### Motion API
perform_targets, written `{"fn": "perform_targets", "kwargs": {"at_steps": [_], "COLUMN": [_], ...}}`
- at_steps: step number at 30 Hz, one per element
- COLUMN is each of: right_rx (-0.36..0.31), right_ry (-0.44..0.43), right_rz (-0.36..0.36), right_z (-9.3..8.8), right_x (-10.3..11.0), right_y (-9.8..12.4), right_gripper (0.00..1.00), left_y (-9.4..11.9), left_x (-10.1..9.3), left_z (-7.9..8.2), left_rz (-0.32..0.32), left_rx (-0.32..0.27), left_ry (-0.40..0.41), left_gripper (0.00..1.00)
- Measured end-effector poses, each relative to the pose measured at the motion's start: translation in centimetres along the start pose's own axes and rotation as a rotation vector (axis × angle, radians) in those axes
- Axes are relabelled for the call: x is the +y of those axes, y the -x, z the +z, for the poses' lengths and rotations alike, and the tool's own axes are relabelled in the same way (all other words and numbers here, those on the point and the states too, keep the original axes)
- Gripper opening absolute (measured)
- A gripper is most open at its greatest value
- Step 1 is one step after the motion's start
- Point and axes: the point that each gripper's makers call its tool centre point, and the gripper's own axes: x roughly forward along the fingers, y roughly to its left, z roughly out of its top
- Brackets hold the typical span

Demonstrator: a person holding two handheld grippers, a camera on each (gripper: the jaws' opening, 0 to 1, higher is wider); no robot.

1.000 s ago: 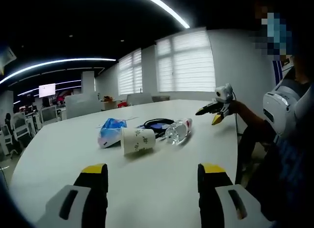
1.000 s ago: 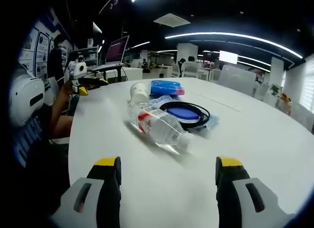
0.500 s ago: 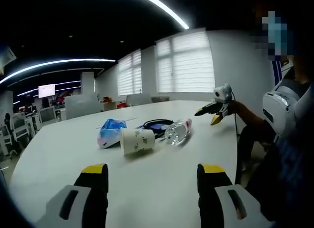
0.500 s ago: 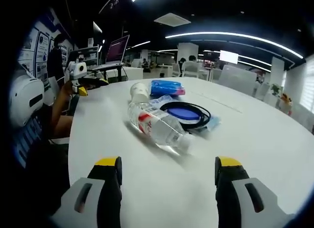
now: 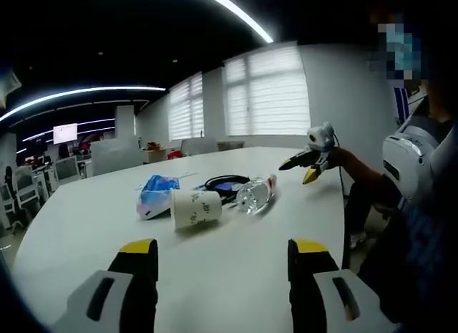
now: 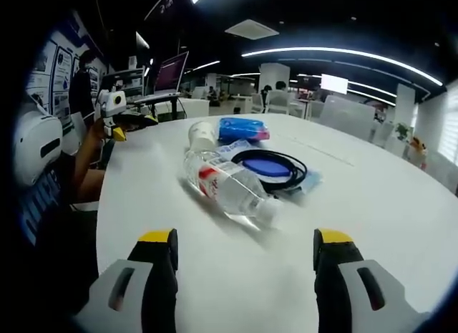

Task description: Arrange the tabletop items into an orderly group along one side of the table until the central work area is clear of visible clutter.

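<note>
On the white round table (image 5: 86, 261) a small cluster lies near the middle: a paper cup (image 5: 195, 208) on its side, a blue soft pack (image 5: 154, 194) beside it, a clear plastic water bottle (image 6: 226, 187) also lying down, and a black coiled cable ring over a blue flat item (image 6: 270, 167) just behind the bottle. Seen from the left gripper view, the left gripper (image 5: 223, 258) hovers short of the cup with its jaws spread wide and nothing between them; the right gripper (image 6: 243, 251) likewise stands wide open and empty, facing the bottle's cap end in the right gripper view. Both lying cylinders look ready to roll: a nudge from one jaw rather than a square grip could send the bottle or cup off across the smooth top, and the bottle rests close against the cable, so lifting it carelessly might drag the loop along. The thin cup may crush under a hard squeeze. The bottle carries a red and white label and the cup a scattered print, but no writing can be read at this size.
</note>
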Motion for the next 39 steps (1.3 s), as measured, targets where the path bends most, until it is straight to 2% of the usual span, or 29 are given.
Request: {"fn": "perform_targets", "kwargs": {"at_steps": [20,23,26,39], "right_rx": [-0.011,-0.012,-0.031,-0.03], "right_ry": [0.004,0.004,-0.004,-0.008], "right_rz": [0.016,0.019,0.001,0.004], "right_z": [0.4,0.4,0.7,0.8], "right_x": [0.1,0.1,-0.4,-0.5], "right_y": [-0.6,-0.7,-0.8,-1.1], "right_gripper": [0.67,0.65,0.58,0.58], "left_y": [-0.5,-0.6,-0.8,-1.4], "left_x": [-0.5,-0.6,-0.8,-1.4], "left_z": [0.1,0.1,0.1,0.2], "left_rz": [-0.022,-0.027,-0.031,-0.059], "left_rx": [-0.002,-0.002,0.001,0.0], "left_ry": [-0.007,-0.008,-0.011,-0.017], "left_gripper": [0.7,0.7,0.69,0.65]}}
